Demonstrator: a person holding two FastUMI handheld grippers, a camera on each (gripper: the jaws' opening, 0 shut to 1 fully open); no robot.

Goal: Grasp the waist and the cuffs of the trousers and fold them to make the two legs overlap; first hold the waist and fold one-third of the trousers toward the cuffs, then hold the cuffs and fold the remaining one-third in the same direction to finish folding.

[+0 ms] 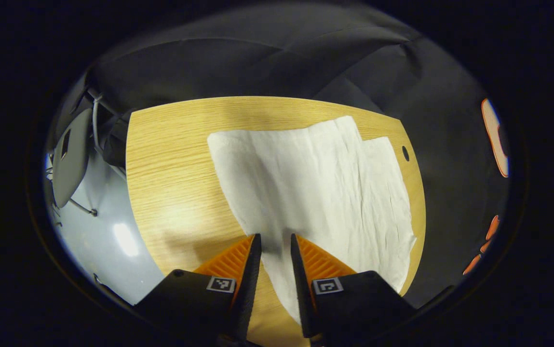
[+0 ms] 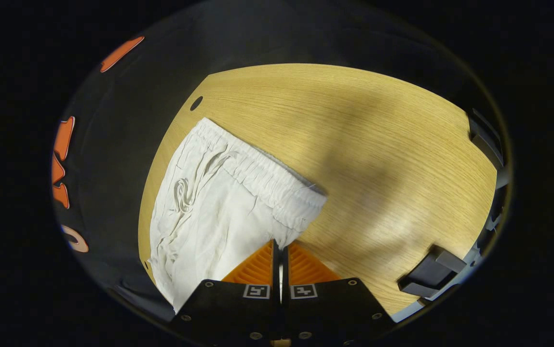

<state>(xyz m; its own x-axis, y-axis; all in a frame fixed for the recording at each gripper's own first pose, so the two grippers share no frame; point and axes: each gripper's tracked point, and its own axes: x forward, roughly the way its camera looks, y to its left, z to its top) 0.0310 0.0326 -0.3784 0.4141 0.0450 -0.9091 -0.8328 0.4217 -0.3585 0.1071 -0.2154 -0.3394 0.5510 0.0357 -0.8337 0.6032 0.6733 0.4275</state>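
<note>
Appearing to be the first step, bringing the legs together. Lying flat ahead of the left claw: white trousers, legs spreading away across the pale wood-grain surface, cuffs at the far end. Left claw parted, fingers straddling the near fabric edge, not yet pinching. Right claw closed, seemingly nipping the cloth just below the gathered elastic waist; drawstring curling to the left of it. Thin, creased, limp woven cotton. Next, probably: closing the left claw, then lifting both grips evenly to keep the cloth from sagging.
</note>
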